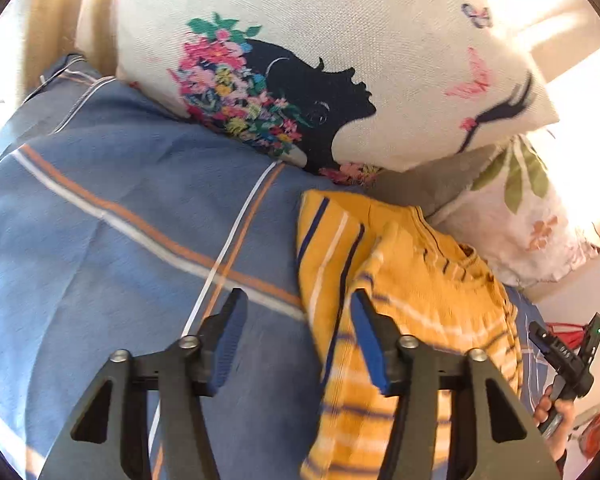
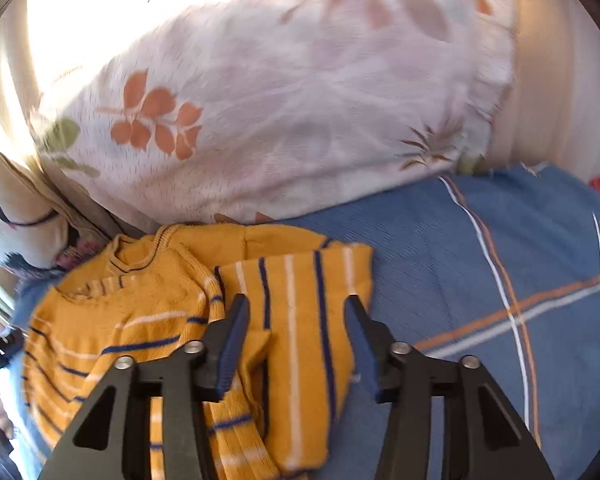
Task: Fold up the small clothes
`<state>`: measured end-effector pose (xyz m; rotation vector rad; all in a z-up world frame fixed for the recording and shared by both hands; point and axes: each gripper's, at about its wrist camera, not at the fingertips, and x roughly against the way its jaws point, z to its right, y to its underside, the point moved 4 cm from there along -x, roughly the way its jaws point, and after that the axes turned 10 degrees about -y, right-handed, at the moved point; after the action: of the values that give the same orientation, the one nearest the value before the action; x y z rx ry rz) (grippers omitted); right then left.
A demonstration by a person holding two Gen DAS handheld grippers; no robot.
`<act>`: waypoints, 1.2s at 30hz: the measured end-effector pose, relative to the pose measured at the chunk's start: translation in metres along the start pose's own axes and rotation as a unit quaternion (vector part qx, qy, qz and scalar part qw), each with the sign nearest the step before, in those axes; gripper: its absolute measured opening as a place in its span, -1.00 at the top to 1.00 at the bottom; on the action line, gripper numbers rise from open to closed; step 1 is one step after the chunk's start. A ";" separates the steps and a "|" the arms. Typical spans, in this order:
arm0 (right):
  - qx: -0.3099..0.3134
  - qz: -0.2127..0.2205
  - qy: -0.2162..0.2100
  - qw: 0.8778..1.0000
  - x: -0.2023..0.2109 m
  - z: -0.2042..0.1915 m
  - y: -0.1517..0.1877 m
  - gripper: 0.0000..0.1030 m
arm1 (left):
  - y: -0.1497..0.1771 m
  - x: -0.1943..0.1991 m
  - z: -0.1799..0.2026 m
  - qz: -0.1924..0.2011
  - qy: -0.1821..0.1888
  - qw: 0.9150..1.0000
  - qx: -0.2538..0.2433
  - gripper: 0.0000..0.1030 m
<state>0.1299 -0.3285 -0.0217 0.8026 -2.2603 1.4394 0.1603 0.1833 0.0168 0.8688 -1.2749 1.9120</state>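
A small yellow knit sweater (image 1: 416,292) with navy and white stripes lies rumpled on a blue plaid bedsheet (image 1: 100,248), its neck toward the pillows. My left gripper (image 1: 298,300) is open just above the sheet at the sweater's left edge, holding nothing. In the right wrist view the sweater (image 2: 140,312) has a striped sleeve folded over its right side. My right gripper (image 2: 294,304) is open over that sleeve (image 2: 300,320), empty. The right gripper also shows at the far right of the left wrist view (image 1: 568,356), held by a hand.
A cream pillow (image 1: 340,60) printed with a black face profile and flowers lies behind the sweater. A white floral pillow (image 2: 280,100) lies next to it. The blue sheet (image 2: 500,280) stretches to the right of the sweater.
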 end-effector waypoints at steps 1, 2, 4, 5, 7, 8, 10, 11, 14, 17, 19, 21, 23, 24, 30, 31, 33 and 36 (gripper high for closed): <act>-0.011 -0.001 -0.011 1.000 0.007 0.005 0.005 -0.22 | 0.006 0.003 0.000 -0.001 0.003 1.000 -0.002 -0.10; -0.019 -0.006 -0.020 1.000 0.011 0.008 0.010 -0.27 | 0.011 0.005 -0.005 -0.005 0.005 1.000 -0.004 -0.11; -0.036 -0.017 -0.037 0.999 0.020 0.017 0.021 -0.32 | 0.024 0.010 -0.008 -0.013 0.007 1.000 -0.008 -0.11; -0.045 -0.023 -0.044 0.998 0.023 0.020 0.027 -0.33 | 0.030 0.012 -0.004 -0.015 0.012 1.000 -0.015 -0.11; -0.063 -0.032 -0.056 0.996 0.024 0.028 0.039 -0.35 | 0.043 0.020 0.013 -0.017 0.035 0.999 -0.038 -0.11; -0.070 -0.035 -0.060 0.995 0.024 0.030 0.045 -0.35 | 0.049 0.026 0.026 -0.015 0.049 0.997 -0.052 -0.11; -0.083 -0.039 -0.064 0.994 0.017 0.033 0.051 -0.35 | 0.062 0.037 0.058 -0.007 0.078 0.993 -0.085 -0.11; -0.089 -0.040 -0.068 0.993 0.016 0.036 0.052 -0.35 | 0.070 0.042 0.079 -0.002 0.094 0.990 -0.105 -0.13; -0.112 -0.045 -0.101 0.987 0.007 0.044 0.051 -0.36 | 0.096 0.051 0.144 0.011 0.134 0.976 -0.174 -0.18; -0.124 -0.051 -0.127 0.983 -0.001 0.051 0.044 -0.37 | 0.127 0.047 0.209 0.014 0.156 0.957 -0.246 -0.18; -0.132 -0.059 -0.148 0.978 -0.008 0.055 0.040 -0.38 | 0.144 0.035 0.247 0.012 0.158 0.946 -0.283 -0.18; -0.144 -0.062 -0.166 0.974 -0.013 0.060 0.035 -0.38 | 0.160 0.024 0.276 0.000 0.167 0.938 -0.305 -0.18; -0.157 -0.065 -0.186 0.968 -0.019 0.063 0.030 -0.40 | 0.173 0.010 0.300 -0.016 0.175 0.933 -0.314 -0.18; -0.160 -0.067 -0.195 0.965 -0.022 0.062 0.027 -0.40 | 0.177 0.003 0.310 -0.021 0.176 0.931 -0.320 -0.18; -0.123 -0.101 -0.226 0.961 -0.052 0.040 0.011 -0.46 | 0.195 -0.027 0.344 -0.028 0.154 0.930 -0.334 -0.18; -0.111 -0.104 -0.226 0.962 -0.056 0.033 0.008 -0.48 | 0.195 -0.032 0.345 -0.031 0.149 0.932 -0.329 -0.18; -0.083 -0.114 -0.227 0.964 -0.063 0.022 0.005 -0.50 | 0.199 -0.044 0.347 -0.040 0.142 0.937 -0.317 -0.18; -0.027 -0.124 -0.204 0.971 -0.069 0.004 0.003 -0.30 | 0.200 -0.050 0.348 -0.025 0.113 0.941 -0.318 0.43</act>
<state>0.1820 -0.3124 -0.0641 1.4164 -2.3609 1.1749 0.0800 -0.2116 -0.0187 0.3298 -1.5665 1.3666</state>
